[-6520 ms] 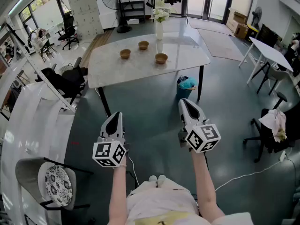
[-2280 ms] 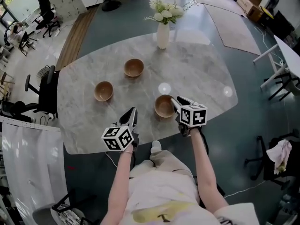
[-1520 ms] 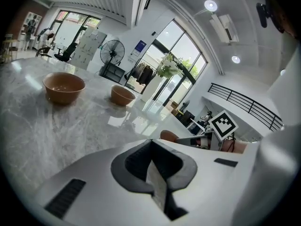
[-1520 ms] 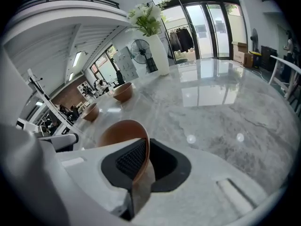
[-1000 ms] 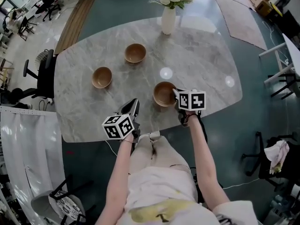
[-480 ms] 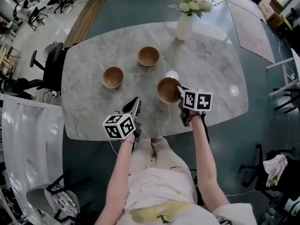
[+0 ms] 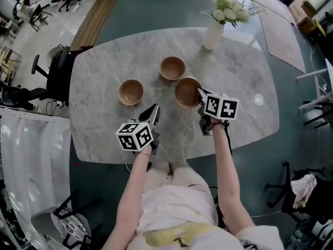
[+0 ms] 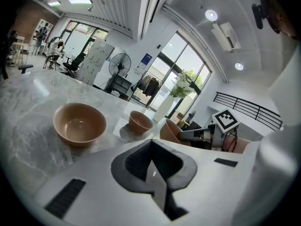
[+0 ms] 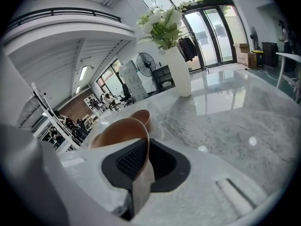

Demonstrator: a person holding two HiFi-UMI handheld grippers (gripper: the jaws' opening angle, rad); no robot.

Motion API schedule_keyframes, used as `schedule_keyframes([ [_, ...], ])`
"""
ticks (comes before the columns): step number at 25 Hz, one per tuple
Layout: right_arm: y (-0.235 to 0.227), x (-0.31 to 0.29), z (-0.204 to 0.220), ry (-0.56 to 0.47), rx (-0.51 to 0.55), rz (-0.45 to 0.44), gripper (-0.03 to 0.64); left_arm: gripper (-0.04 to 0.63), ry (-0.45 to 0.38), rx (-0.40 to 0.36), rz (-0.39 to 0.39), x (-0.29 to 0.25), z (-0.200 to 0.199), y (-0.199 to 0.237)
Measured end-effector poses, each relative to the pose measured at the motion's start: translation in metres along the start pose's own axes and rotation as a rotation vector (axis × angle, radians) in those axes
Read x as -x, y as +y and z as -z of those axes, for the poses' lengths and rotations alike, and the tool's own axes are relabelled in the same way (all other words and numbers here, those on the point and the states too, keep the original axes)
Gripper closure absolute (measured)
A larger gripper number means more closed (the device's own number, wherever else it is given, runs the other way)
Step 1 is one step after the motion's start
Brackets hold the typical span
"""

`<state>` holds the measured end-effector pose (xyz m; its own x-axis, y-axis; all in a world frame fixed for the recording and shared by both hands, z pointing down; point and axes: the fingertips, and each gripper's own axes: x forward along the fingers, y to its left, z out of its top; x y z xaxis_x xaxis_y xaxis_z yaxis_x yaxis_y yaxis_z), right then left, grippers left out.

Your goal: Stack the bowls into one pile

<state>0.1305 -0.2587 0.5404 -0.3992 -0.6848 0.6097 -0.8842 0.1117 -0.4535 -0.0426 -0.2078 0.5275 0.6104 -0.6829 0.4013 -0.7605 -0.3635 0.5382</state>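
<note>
Three tan wooden bowls are on the grey marble table. One bowl sits at the left, and a second bowl sits farther back. My right gripper is shut on the near rim of the third bowl, which is tilted and just off the table beside the back bowl. In the right gripper view the rim runs between the jaws of the right gripper. My left gripper is shut and empty, short of the left bowl. The held bowl shows at the right of the left gripper view.
A white vase with flowers stands at the table's far side, beyond the bowls. Office chairs stand left of the table. The table's near edge runs just in front of the person's legs.
My right gripper has lifted its bowl and carried it away from the near edge, closer to the back bowl. My left gripper has moved forward over the table toward the left bowl.
</note>
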Motion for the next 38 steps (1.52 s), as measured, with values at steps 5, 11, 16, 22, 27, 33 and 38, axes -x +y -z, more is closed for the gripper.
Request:
schedule_keyframes([
  [5,0.01,-0.017,-0.021,-0.05,-0.031,-0.004,0.594,0.595,0.007,0.008,0.031,-0.013,-0.01,0.011],
  [11,0.016,-0.036,-0.044,-0.105,-0.065,0.017,0.594,0.595,0.016,0.022,0.064,-0.026,-0.017,0.023],
  [16,0.019,-0.051,-0.059,-0.141,-0.093,0.035,0.594,0.595,0.033,0.031,0.079,-0.035,-0.016,0.031],
  [22,0.016,-0.075,-0.07,-0.135,-0.112,0.047,0.594,0.595,0.057,0.059,0.068,-0.045,-0.009,0.037],
  [27,0.013,-0.098,-0.073,-0.095,-0.092,0.055,0.594,0.595,0.071,0.071,0.048,-0.051,-0.006,0.039],
  [33,0.011,-0.115,-0.07,-0.033,0.01,0.097,0.594,0.595,0.081,0.075,0.028,-0.058,-0.003,0.04],
  [38,0.01,-0.122,-0.069,-0.007,0.101,0.127,0.594,0.595,0.082,0.08,0.008,-0.06,-0.002,0.041],
])
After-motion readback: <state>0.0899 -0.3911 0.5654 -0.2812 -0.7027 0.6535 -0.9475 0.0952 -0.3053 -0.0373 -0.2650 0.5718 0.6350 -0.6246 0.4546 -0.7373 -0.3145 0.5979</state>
